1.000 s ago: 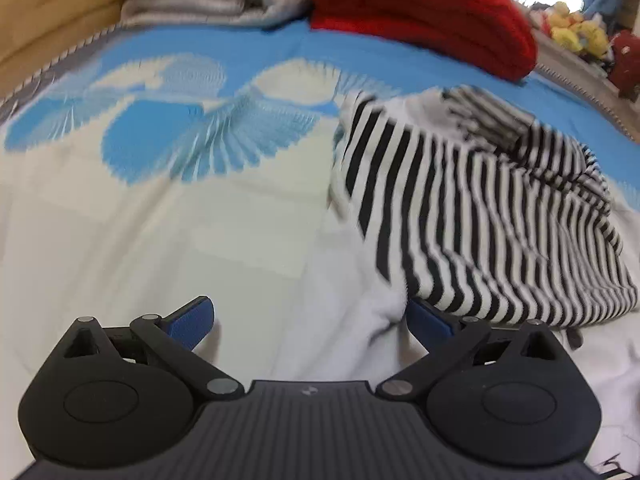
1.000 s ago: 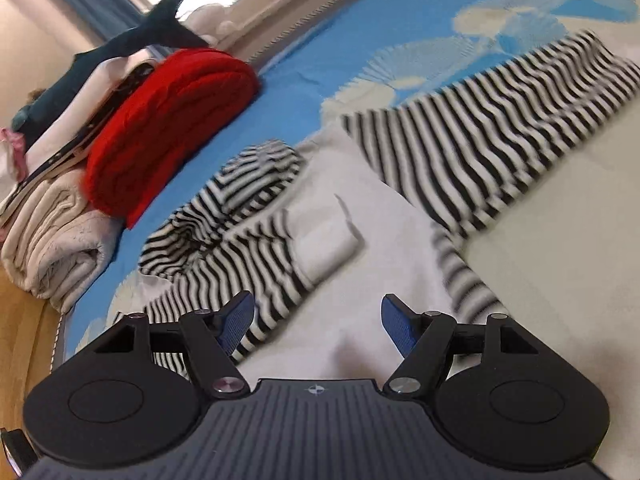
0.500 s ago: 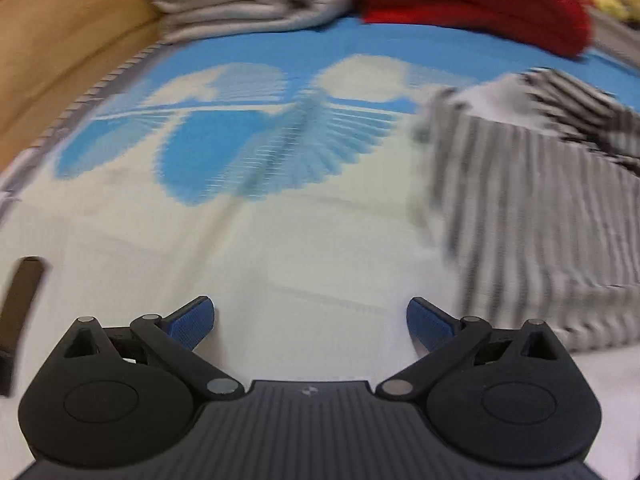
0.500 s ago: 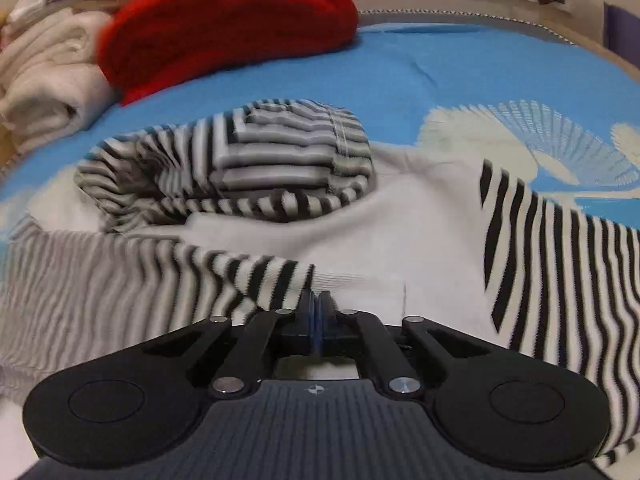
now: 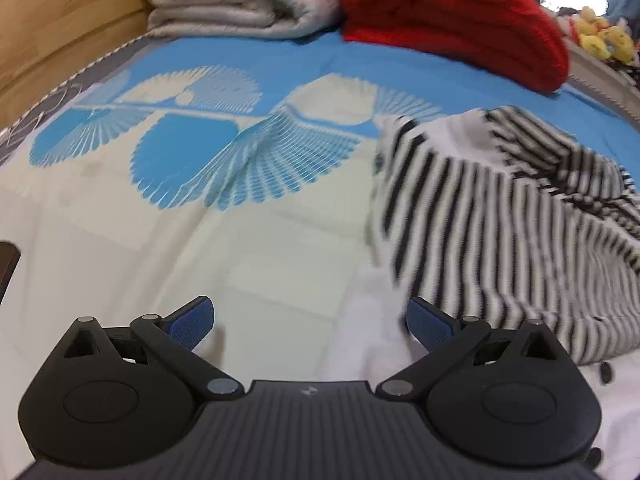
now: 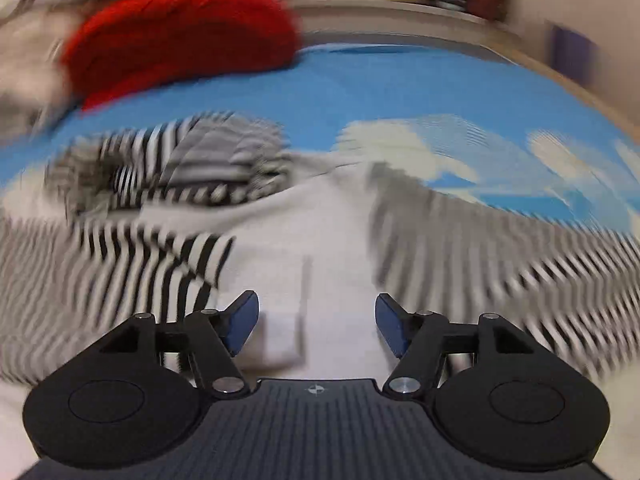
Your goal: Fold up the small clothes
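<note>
A small white top with black-and-white striped sleeves and hood (image 5: pixel 500 216) lies on the blue and cream patterned bed cover (image 5: pixel 240 184). In the left wrist view it lies to the right, its white body reaching under the right finger. My left gripper (image 5: pixel 310 320) is open and empty, low over the cover at the garment's left edge. In the blurred right wrist view the garment (image 6: pixel 280 240) spreads ahead, one sleeve folded over the body at left, the other stretched right. My right gripper (image 6: pixel 316 326) is open and empty over the white body.
A folded red knit (image 5: pixel 452 12) and a folded beige blanket (image 5: pixel 240 0) lie stacked at the far end of the bed. A wooden board (image 5: pixel 60 20) stands at the far left. Yellow soft toys (image 5: pixel 604 36) sit far right. A dark object (image 5: pixel 8 264) shows at the left edge.
My right gripper, shut half a second ago, has opened over the white body and its view is blurred by motion. My left gripper stayed open and swung back right toward the garment.
</note>
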The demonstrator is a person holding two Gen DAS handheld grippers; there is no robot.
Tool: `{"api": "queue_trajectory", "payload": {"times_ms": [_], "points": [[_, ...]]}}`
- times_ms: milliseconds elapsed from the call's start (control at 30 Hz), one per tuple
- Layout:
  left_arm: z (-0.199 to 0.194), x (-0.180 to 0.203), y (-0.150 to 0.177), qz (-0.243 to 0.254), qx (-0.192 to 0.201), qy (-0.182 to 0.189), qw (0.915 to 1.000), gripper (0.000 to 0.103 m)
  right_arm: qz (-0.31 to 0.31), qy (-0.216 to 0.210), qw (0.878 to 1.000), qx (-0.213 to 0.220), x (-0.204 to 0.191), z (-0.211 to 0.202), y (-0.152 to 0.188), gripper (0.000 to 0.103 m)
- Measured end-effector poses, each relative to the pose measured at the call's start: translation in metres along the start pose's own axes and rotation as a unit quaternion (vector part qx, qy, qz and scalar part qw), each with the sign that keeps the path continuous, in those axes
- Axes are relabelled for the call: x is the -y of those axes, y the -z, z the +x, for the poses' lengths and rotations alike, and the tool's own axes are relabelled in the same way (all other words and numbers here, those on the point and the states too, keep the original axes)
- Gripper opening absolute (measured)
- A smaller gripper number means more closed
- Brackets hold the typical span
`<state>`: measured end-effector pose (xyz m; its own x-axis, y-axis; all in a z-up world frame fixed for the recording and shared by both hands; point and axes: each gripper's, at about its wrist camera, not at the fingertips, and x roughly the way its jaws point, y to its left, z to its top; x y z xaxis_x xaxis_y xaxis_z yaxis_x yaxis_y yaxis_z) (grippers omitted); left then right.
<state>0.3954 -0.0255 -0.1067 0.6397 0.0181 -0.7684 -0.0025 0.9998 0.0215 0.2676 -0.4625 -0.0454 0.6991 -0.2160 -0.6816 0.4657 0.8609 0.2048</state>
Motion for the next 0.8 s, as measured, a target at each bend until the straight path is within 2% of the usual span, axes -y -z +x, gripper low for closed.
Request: {"api": "queue_trajectory", "payload": {"times_ms": [100,167,233,300,333,367,400,433,500,533,567,700,800], "points": [[-0.014,0.008,0.001,0.007,0.019,0.016,0.9997,0.103,0.101,-0.040,0.994,0.035,0.027,-0.067,0.012,0.076],[-0.021,0.012,0.004,0.016,0.027,0.023,0.9993,0.103,0.126,-0.050,0.989,0.064,0.038,-0.105,0.023,0.080],[-0.025,0.017,0.007,0.024,0.030,0.025,0.9989,0.103,0.139,-0.034,0.984,0.109,0.052,-0.139,0.040,0.083],[-0.027,0.018,0.009,0.028,0.032,0.025,0.9988,0.103,0.149,0.013,0.977,0.152,0.064,-0.156,0.064,0.087],[-0.029,0.018,0.010,0.025,0.034,0.024,0.9988,0.103,0.152,0.037,0.975,0.159,0.071,-0.155,0.072,0.087],[-0.030,0.017,0.011,0.020,0.035,0.024,0.9989,0.103,0.159,0.061,0.975,0.145,0.080,-0.149,0.074,0.087],[-0.031,0.016,0.012,0.015,0.033,0.025,0.9990,0.103,0.178,0.073,0.974,0.120,0.092,-0.142,0.073,0.087],[-0.031,0.014,0.013,0.010,0.029,0.026,0.9992,0.103,0.215,0.063,0.968,0.109,0.108,-0.135,0.070,0.086],[-0.029,0.011,0.013,0.005,0.023,0.027,0.9993,0.103,0.309,0.048,0.943,0.113,0.143,-0.128,0.068,0.085],[-0.029,0.010,0.013,0.003,0.022,0.025,0.9994,0.103,0.351,0.053,0.927,0.121,0.160,-0.125,0.068,0.085],[-0.028,0.008,0.013,0.000,0.022,0.022,0.9995,0.103,0.375,0.061,0.917,0.125,0.174,-0.120,0.066,0.085],[-0.021,0.004,0.007,-0.014,0.016,0.015,0.9997,0.103,0.392,0.111,0.903,0.137,0.232,-0.093,0.037,0.085],[-0.013,-0.001,0.003,-0.024,0.007,0.010,0.9996,0.103,0.425,0.135,0.888,0.113,0.278,-0.059,0.023,0.085]]}}
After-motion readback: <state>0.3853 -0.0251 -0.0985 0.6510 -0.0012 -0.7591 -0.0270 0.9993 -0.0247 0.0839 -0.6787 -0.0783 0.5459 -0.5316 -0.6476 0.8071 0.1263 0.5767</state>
